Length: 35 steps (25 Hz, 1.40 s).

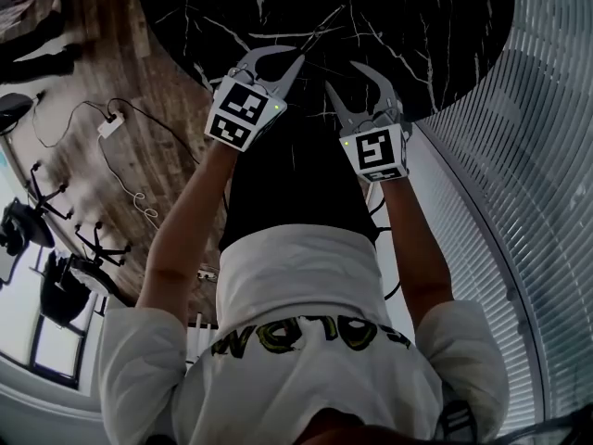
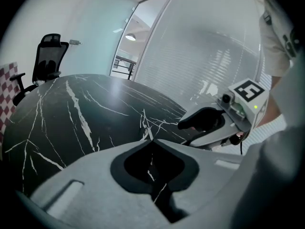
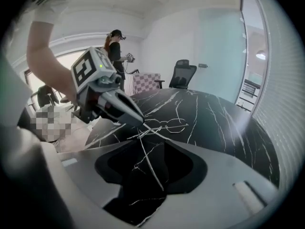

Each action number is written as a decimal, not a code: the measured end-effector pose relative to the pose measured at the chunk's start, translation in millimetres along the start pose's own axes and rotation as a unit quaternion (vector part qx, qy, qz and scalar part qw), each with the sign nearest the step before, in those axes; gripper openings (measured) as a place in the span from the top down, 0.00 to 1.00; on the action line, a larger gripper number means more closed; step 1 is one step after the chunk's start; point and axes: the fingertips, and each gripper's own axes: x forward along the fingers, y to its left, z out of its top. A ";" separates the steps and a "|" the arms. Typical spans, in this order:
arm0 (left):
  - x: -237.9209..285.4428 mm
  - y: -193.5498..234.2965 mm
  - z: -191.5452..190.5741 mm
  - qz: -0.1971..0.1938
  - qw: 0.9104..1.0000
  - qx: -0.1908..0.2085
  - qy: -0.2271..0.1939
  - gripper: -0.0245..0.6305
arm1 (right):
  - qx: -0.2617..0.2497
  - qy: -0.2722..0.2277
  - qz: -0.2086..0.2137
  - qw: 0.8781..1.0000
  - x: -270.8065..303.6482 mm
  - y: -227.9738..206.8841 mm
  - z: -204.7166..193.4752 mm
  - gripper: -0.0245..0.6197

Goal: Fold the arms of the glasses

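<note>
right claw (image 1: 340, 74) stood wide with nothing between its jaws, just short of the glasses (image 3: 167, 125) on my side of them. left claw (image 3: 141, 121) was drawn to a point at the glasses' near end, and i judged it was nipping the thin wire there to steady the frame. under the glasses was the black veined table (image 3: 224, 128).

i took this as the gap between grips in the folding: frame pinned by the left, right free to work. a fine pale line ran from the glasses back through my right claw's gap; it could have been an arm lying open or only a vein in the marble, and i could not tell which. if it was an arm, the next move called for a light pinch near its tip and a gentle swing in across the lenses, without dragging the frame out of the left's hold.

only the right gripper view showed the glasses at all, two round lenses beside the left's point. from the head view they were lost among the veins, though it showed the right's jaws spread. the left gripper view showed its own tips meeting.
</note>
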 end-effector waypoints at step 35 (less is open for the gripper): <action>-0.5 -36.0 -4.5 -0.056 0.998 0.012 0.026 0.95 | 0.017 0.031 -0.073 0.997 22.5 -43.2 -5.2 0.64</action>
